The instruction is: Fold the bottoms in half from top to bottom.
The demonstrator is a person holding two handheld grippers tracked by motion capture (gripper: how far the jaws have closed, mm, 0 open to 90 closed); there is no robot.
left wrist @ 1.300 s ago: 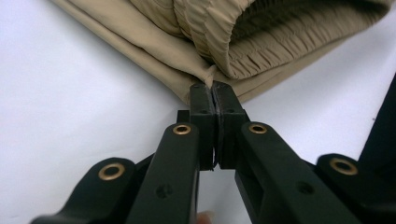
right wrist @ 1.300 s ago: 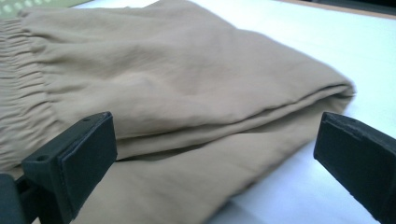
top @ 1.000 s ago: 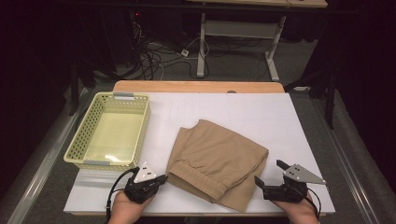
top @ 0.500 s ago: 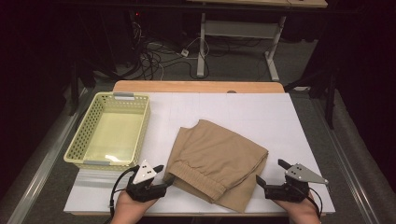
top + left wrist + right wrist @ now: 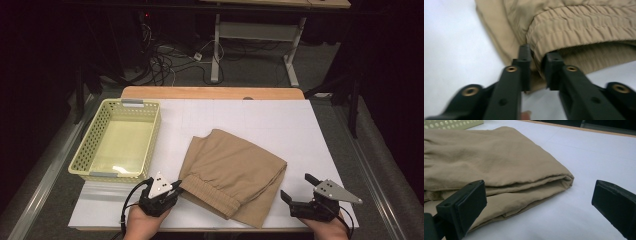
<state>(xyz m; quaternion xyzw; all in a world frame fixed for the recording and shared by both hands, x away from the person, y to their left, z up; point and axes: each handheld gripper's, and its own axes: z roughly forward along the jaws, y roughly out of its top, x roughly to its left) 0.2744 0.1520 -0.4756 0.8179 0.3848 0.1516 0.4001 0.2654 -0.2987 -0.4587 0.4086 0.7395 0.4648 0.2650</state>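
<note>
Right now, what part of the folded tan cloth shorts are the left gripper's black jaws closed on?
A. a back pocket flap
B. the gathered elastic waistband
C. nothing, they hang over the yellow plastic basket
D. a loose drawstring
B: in the left gripper view the left gripper has its jaws closed, just now, on the ribbed waistband of the folded tan cloth shorts.

A pale yellow basket [image 5: 95,155] is sitting empty on the white table [image 5: 260,120], with cables [image 5: 165,62] lying tangled on the floor beyond.
</note>
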